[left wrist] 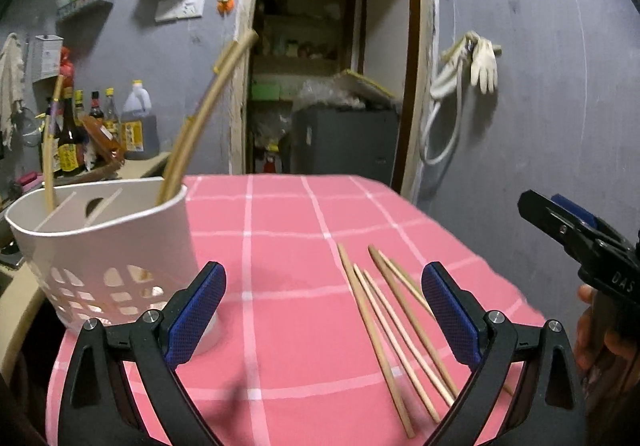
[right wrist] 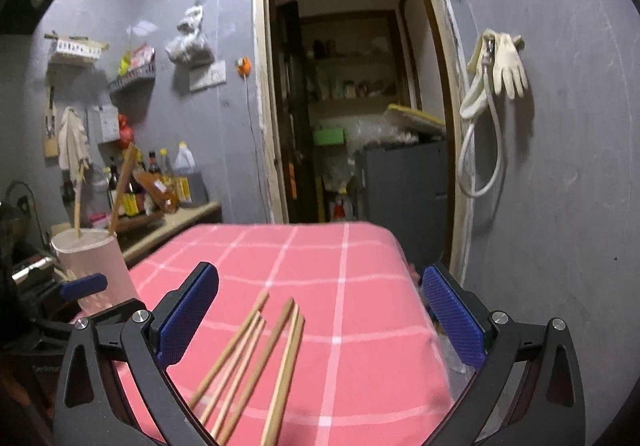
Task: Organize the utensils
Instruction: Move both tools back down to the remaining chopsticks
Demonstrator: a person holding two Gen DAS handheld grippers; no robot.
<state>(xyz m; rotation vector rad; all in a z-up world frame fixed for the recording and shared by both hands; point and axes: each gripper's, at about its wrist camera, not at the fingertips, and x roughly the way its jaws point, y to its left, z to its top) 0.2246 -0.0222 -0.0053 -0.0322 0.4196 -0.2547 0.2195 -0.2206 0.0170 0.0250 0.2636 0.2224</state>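
Chopsticks: five loose, thin wooden chopsticks (right wrist: pixel 256 362) lie flat on the tabletop with the pink checked cloth (right wrist: pixel 360 310), close together like a fan, some touching.
Long axis: in the right wrist view they run almost along the claw's own pointing direction, leaning a little to the right as they go away.
Right claw: the right claw (right wrist: pixel 320 318) is spread wide and grips nothing; the chopsticks lie directly between and below its two blue pads.
Left claw: the left claw (left wrist: pixel 324 310) is also spread wide and empty; the chopsticks lie to its right side, partly under its right finger.
Holder: the white plastic utensil holder with holes (left wrist: pixel 116 258) stands upright at the left edge, near the left claw, with a few sticks already inside.
Nearer hand: I judge the right claw is better placed, but it must turn across the sticks to pinch one.
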